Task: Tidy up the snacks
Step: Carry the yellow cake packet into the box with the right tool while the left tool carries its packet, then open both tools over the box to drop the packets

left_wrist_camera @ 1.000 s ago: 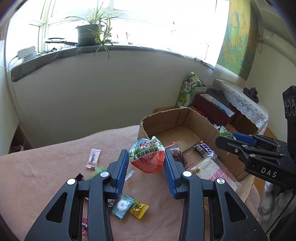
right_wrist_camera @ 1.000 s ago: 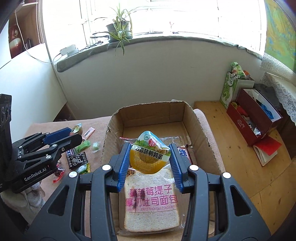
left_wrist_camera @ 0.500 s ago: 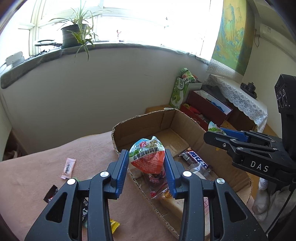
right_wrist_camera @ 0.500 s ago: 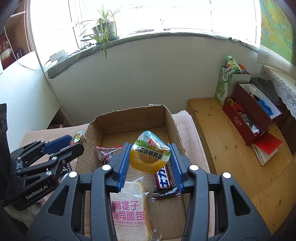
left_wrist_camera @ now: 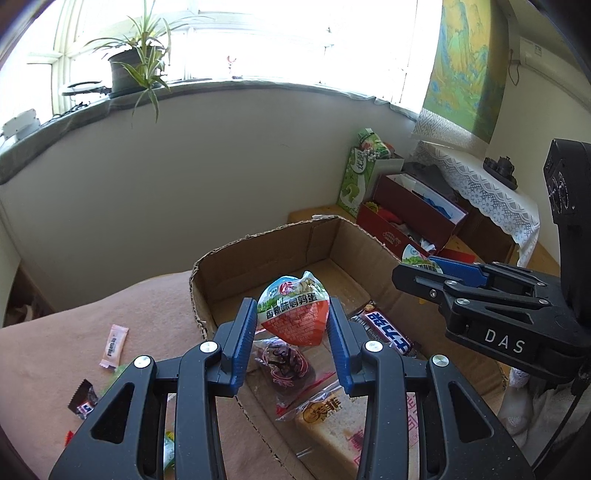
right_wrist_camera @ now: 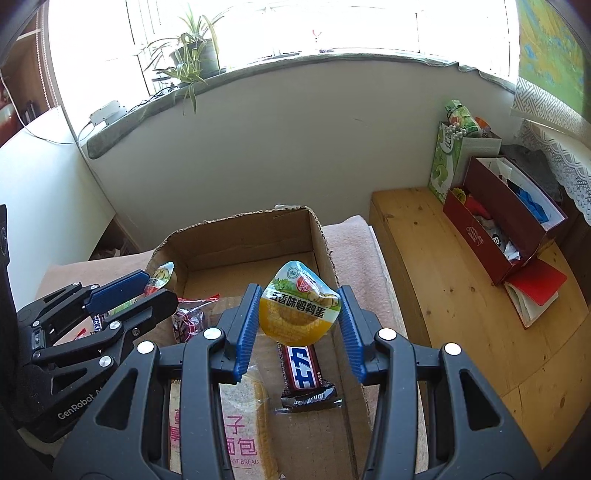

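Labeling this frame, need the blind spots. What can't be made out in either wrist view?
- Left view: bread pack is partly behind the left gripper.
- Left view: small candies on the blanket; print too small.
- Right view: bread label is cut by the bottom edge and the right gripper.
- Both views: contact of the red egg pouch and yellow egg pouch with the pads is unclear.
- Right view: window is blown out.

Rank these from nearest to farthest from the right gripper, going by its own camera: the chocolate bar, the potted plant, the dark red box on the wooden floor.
1. Chocolate bar, in the cardboard box just below the right gripper.
2. Dark red box, off to the right on the wooden floor.
3. Potted plant, up on the windowsill, farthest.
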The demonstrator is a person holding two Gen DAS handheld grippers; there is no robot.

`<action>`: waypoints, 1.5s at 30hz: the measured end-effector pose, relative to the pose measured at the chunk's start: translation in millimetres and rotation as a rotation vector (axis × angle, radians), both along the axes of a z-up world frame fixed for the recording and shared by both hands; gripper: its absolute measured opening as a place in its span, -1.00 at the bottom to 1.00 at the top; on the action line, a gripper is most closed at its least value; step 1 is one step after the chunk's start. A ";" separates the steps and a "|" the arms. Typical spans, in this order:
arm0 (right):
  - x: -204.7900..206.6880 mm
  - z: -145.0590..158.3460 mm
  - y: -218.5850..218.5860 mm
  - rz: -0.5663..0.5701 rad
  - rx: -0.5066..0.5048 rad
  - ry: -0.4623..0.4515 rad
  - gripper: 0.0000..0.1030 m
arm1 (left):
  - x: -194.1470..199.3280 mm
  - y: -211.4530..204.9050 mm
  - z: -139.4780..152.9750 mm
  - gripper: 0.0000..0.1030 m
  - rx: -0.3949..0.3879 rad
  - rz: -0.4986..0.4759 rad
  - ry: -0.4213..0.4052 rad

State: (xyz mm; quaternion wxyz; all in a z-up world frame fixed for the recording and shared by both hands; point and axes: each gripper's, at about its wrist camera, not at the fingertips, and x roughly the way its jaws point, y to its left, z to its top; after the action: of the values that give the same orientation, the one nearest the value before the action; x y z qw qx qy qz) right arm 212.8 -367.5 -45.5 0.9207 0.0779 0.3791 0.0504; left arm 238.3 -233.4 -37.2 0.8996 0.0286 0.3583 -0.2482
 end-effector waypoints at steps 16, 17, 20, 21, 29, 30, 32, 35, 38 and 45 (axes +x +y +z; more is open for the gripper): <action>-2.7 -0.6 -1.6 -0.008 -0.013 -0.008 0.28 | -2.2 -1.0 1.6 -0.10 0.004 -0.005 -0.004; -3.2 -0.4 -2.1 -0.008 -0.013 -0.007 0.28 | -2.6 -0.8 1.9 -0.10 0.005 -0.005 -0.005; -5.1 1.1 -3.7 -0.019 -0.020 -0.008 0.29 | -3.2 0.1 3.0 -0.10 0.003 -0.006 -0.005; -6.0 1.9 -4.0 -0.023 -0.022 -0.009 0.33 | -3.8 0.6 3.6 -0.10 0.003 -0.006 -0.006; -18.4 12.3 -2.3 -0.031 -0.034 -0.025 0.43 | -14.5 10.6 12.9 -0.10 -0.009 0.002 -0.026; -20.4 13.6 -1.0 -0.029 -0.036 -0.027 0.43 | -16.3 11.8 14.4 -0.10 -0.009 0.002 -0.030; -24.4 16.1 2.4 -0.024 -0.038 -0.030 0.45 | -19.8 15.2 17.3 -0.10 -0.013 0.003 -0.036; -31.2 20.4 9.5 -0.015 -0.042 -0.038 0.47 | -25.4 20.2 21.9 -0.09 -0.018 0.005 -0.047; -38.4 25.8 17.2 -0.006 -0.045 -0.048 0.47 | -32.6 26.5 26.5 -0.08 -0.022 0.006 -0.058; -56.1 37.9 38.1 0.024 -0.053 -0.071 0.47 | -47.4 48.6 35.3 -0.06 -0.037 0.024 -0.086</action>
State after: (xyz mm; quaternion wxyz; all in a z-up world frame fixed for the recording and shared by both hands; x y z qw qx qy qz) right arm 156.7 -329.4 -7.6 0.9346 0.0471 0.3485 0.0542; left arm 190.9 -184.8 -1.9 0.9174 0.0185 0.3151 -0.2425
